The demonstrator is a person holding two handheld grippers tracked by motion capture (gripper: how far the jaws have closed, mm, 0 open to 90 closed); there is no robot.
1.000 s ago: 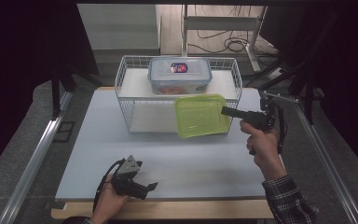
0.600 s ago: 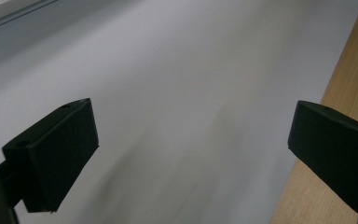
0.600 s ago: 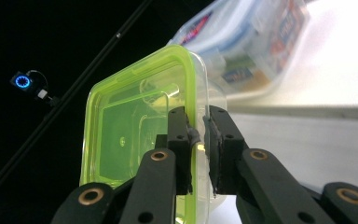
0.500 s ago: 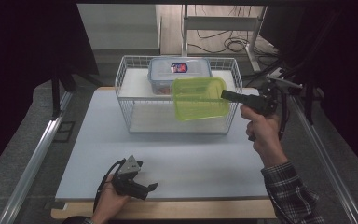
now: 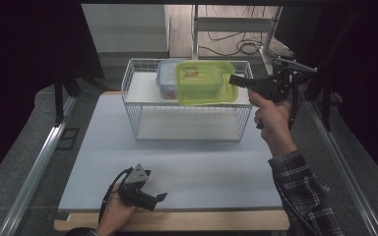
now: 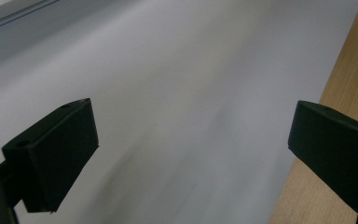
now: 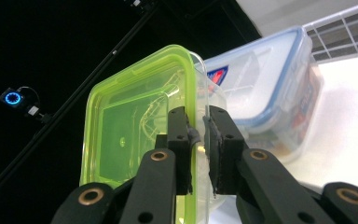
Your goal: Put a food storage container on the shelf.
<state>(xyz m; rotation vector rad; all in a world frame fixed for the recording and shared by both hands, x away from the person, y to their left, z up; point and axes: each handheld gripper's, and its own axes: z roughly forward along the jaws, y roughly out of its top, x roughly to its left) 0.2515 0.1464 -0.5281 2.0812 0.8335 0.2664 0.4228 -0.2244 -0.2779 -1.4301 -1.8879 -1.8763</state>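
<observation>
Carried higher and farther back than a second ago: lime-green translucent plastic container (image 5: 205, 82), pinched at its rim by right gripper (image 5: 239, 81), now over white wire basket (image 5: 187, 130) (beside blue-lidded clear box (image 7: 265, 88)); left gripper (image 5: 158, 197) spread, idle on grey table (image 5: 202, 167)

Right hand-held gripper (image 5: 236, 81) raised, jaws clamped tight; left hand-held gripper (image 5: 158, 197) low (jaws spread wide), resting.

Pale grey table (image 5: 197, 162) with a wooden front edge, a white wire basket (image 5: 189, 110) on it.
</observation>
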